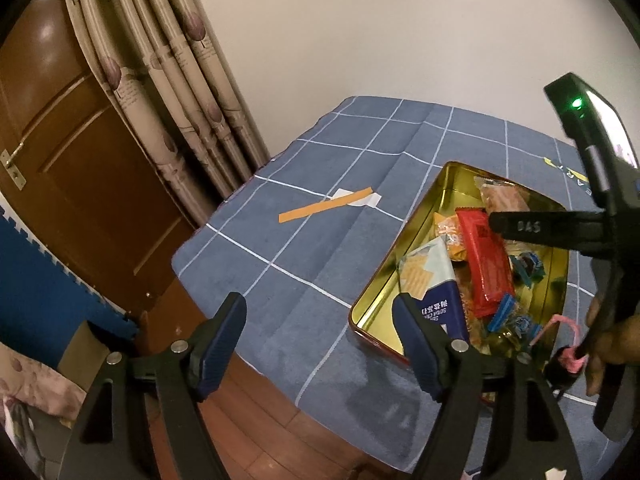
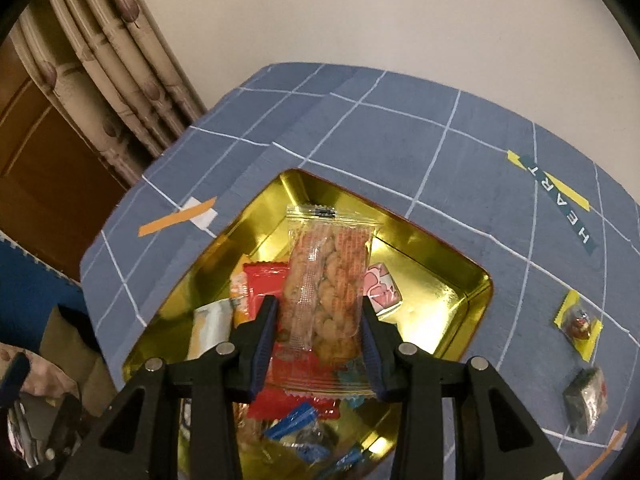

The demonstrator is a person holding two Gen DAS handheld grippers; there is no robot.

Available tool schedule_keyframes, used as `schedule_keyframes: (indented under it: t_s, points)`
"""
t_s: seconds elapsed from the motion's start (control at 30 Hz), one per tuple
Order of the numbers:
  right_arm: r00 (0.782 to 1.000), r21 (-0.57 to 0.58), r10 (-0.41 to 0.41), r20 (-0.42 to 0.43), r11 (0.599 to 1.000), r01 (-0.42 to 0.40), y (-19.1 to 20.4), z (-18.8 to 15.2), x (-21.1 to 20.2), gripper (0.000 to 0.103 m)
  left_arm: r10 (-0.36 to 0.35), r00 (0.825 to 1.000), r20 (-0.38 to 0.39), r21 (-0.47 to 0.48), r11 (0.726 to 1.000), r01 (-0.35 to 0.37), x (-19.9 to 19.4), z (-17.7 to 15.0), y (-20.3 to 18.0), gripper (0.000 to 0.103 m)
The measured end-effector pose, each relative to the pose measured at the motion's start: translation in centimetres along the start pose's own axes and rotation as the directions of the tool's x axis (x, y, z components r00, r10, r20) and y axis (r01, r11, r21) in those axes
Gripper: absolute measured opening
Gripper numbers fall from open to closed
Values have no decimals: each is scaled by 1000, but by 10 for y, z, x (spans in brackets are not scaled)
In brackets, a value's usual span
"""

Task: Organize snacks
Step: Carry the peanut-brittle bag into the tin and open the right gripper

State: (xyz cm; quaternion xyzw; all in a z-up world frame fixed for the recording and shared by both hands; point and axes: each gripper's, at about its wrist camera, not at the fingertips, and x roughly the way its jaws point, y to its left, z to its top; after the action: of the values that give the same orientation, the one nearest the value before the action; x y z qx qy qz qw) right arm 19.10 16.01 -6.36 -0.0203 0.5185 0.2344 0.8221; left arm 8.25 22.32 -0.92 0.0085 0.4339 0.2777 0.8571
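A gold tin (image 2: pixel 460 280) sits on the blue checked cloth and holds several snack packets. My right gripper (image 2: pixel 320 312) is shut on a clear packet of brown biscuits (image 2: pixel 328 280) and holds it above the tin. Under it lie a red packet (image 2: pixel 264 280) and a pink sweet (image 2: pixel 380 288). In the left wrist view the tin (image 1: pixel 380 280) is at the right, with a red packet (image 1: pixel 484 256) and a blue and white cracker pack (image 1: pixel 432 280) inside. My left gripper (image 1: pixel 320 320) is open and empty at the tin's near left corner. The right gripper's body (image 1: pixel 600 220) reaches over the tin.
Two small wrapped snacks (image 2: pixel 578 322) (image 2: pixel 586 400) lie on the cloth right of the tin. An orange strip on white paper (image 1: pixel 328 209) lies left of the tin. A curtain (image 1: pixel 168 80) and a wooden door (image 1: pixel 60 160) stand beyond the table's left edge.
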Motion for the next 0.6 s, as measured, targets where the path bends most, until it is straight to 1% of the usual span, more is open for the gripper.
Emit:
schedule_keyframes:
  t_s: [0.03,0.1,0.13,0.27,0.4,0.47,0.5,0.53,0.6]
  points:
    - [1000,-4,-5,-1,1000,5,0,1,3,40,0,1000,-2,4,1000,0,1,0,0,73]
    - [999,-19,-52,0,998,52,0,0,6,40,1,1000,-7,9,1000,-1,2,0,-2,73]
    - [998,-19,-58,2,998,58,0,0,7,40,0,1000,-9,10,1000,1,3,0,-2,73]
    - [999,30,-16,43,999,15,-11,-2,-8,47,4,1000,-8,17,1000,-4,3,-1,-4,73]
    - [990,68,49,129,996,-58,-23,-10,-32,48,10,1000,-8,35,999,-10,3,-5,-9,73]
    - [984,82,70,162,993,-84,-30,-20,-46,48,16,1000,2,43,999,-16,1,-7,-10,73]
    - [981,85,68,183,993,-85,-35,-31,-55,48,17,1000,6,46,999,-17,0,-7,-11,73]
    - [980,87,60,192,993,-78,-38,-37,-60,48,18,1000,11,48,999,-19,-1,-8,-11,74]
    - [977,90,23,212,995,-43,-53,-60,-74,48,22,1000,22,51,998,-23,-5,-9,-13,75]
